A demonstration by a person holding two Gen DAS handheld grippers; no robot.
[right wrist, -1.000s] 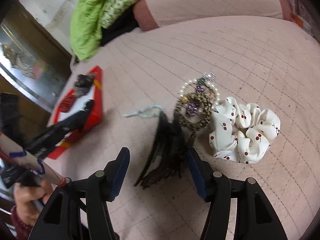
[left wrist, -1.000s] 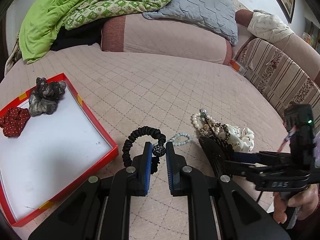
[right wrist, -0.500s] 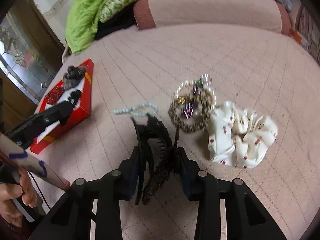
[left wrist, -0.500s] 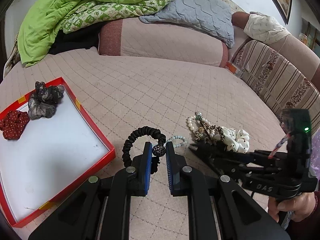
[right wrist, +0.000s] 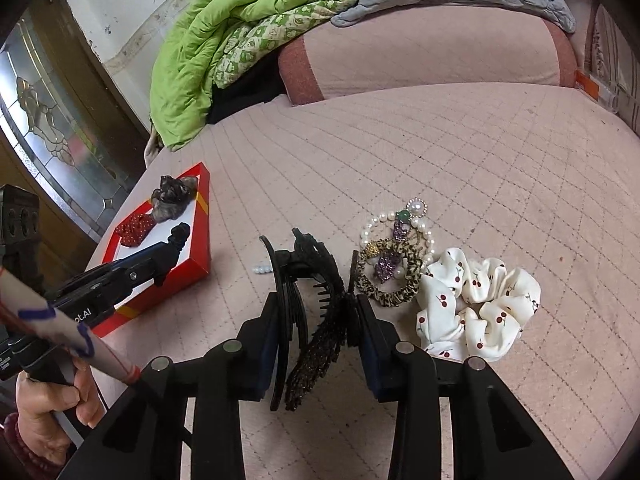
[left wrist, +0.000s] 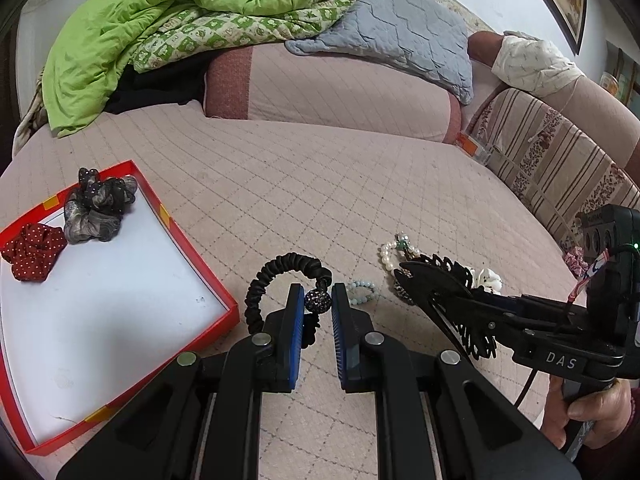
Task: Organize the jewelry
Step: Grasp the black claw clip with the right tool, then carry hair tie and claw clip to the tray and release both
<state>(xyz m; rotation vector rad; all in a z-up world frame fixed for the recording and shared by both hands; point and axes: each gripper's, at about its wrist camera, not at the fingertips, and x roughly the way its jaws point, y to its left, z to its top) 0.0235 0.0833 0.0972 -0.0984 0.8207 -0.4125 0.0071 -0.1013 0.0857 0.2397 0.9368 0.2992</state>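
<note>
Left gripper (left wrist: 313,309) clenched on the black beaded hair tie (left wrist: 280,280); right gripper (right wrist: 316,320) grasping the black claw clip (right wrist: 304,304), which hides most of the pale bead bracelet (right wrist: 260,269). Beyond: leopard scrunchie (right wrist: 390,276), cherry scrunchie (right wrist: 476,304), pearls (right wrist: 400,224). Red tray (left wrist: 192,252) left, on pink quilted bedding (right wrist: 440,140); green quilt (left wrist: 160,32) behind.

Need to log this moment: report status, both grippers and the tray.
Left gripper shut on black beaded hair tie. Right gripper shut on black claw clip. Red tray holds two scrunchies; path looks clear.
</note>
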